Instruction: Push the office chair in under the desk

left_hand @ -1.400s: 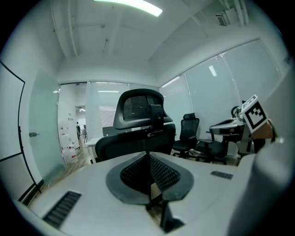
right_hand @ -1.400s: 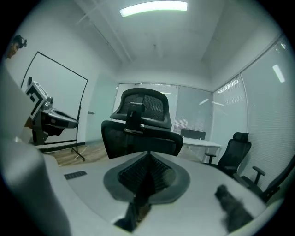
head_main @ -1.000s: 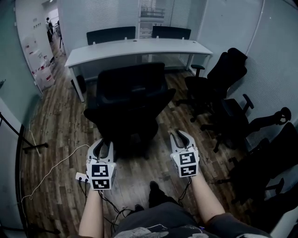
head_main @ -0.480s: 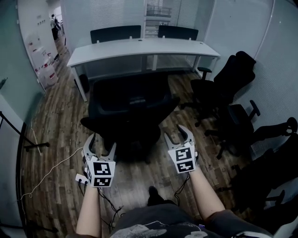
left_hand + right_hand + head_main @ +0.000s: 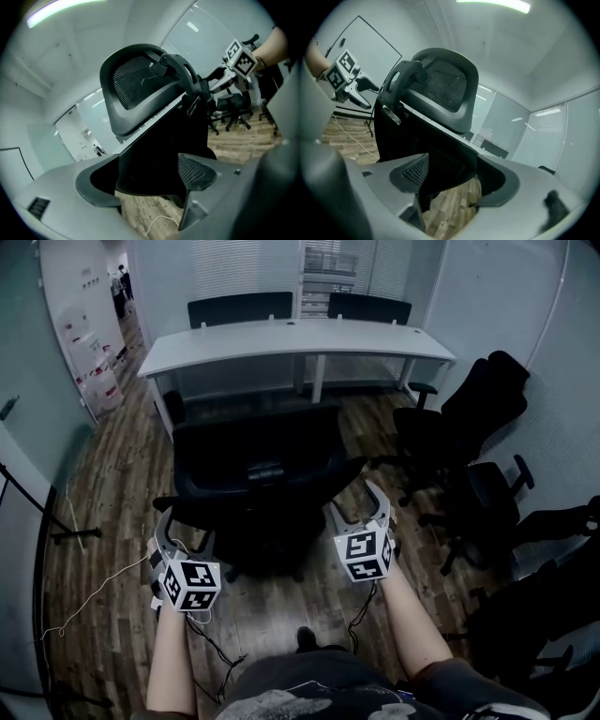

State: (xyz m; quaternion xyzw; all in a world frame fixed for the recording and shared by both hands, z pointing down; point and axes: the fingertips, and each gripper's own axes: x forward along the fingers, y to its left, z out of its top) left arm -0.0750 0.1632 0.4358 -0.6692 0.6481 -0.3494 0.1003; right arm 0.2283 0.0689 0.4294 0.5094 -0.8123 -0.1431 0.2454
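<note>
Black office chair (image 5: 258, 474) facing white desk (image 5: 300, 337) at 12 o'clock; left gripper (image 5: 186, 532) and right gripper (image 5: 356, 507) behind it, jaws just opened wide, seemingly off the chair.

left hand-held gripper (image 5: 187, 529) and right hand-held gripper (image 5: 356, 507) point forward side by side; jaws just opened wide, clamping nothing
</note>
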